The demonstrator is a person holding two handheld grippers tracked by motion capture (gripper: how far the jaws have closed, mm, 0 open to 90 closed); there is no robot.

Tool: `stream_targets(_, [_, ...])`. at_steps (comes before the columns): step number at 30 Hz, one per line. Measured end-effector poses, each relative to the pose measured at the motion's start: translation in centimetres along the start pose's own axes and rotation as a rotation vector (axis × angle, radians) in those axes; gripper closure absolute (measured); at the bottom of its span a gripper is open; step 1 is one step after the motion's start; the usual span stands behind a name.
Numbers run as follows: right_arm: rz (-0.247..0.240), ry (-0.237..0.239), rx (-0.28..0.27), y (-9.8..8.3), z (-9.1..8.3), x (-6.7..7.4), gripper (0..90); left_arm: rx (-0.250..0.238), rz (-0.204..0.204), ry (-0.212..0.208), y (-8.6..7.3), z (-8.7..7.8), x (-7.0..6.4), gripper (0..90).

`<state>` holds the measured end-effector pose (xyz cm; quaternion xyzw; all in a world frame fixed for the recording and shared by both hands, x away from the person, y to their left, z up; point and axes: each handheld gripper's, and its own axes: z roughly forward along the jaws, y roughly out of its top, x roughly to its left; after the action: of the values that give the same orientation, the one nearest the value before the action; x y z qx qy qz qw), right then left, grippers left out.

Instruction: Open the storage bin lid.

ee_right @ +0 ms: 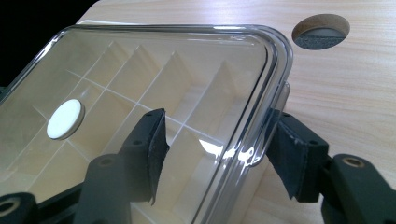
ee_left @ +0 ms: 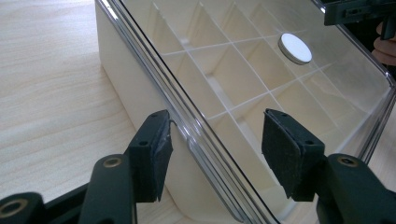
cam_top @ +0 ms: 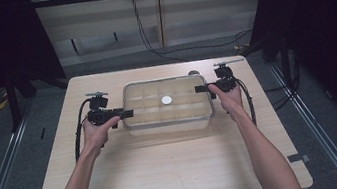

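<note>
Left hand-held gripper [ee_left: 212,154] stands spread, its pads straddling the near rim of the clear plastic lid [ee_left: 261,79] without pressing; right hand-held gripper [ee_right: 219,154] likewise gapes astride the opposite rim. The lid sits on the cream compartmented box [cam_top: 167,106], mid-counter [cam_top: 168,170]. Risk: slick, thin edge; an uneven squeeze could slip or tilt the lid and drag the box.

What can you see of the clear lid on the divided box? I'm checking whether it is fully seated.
The clear lid is a rounded rectangle of transparent plastic with a raised rim and a white round disc at its centre. It lies flat on the cream box. Each tool straddles a short-end rim, left and right; whether the pads touch is unclear.
</note>
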<state>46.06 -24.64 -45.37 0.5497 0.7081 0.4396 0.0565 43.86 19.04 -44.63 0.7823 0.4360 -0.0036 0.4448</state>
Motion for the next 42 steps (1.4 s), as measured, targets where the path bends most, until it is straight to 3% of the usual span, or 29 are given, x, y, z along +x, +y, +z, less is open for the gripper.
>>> stream_targets(12, [0.007,0.005,-0.014,-0.2,-0.5,-0.1,44.5,-0.009,-0.019,0.007,0.1,0.1,0.0,43.4])
stream_targets(21, [-0.006,0.007,-0.032,-0.1,-1.0,0.2,47.0,-0.007,0.005,0.008,0.2,-0.3,0.0,47.5])
stream_targets(36, [0.003,0.069,-0.122,0.3,-2.1,1.0,58.1,-0.04,0.002,0.01,0.4,-0.9,0.1,52.9])
stream_targets(42, [-0.008,0.101,-0.108,0.2,-2.2,1.2,56.1,-0.056,-0.008,0.002,0.4,-1.3,0.1,56.2])
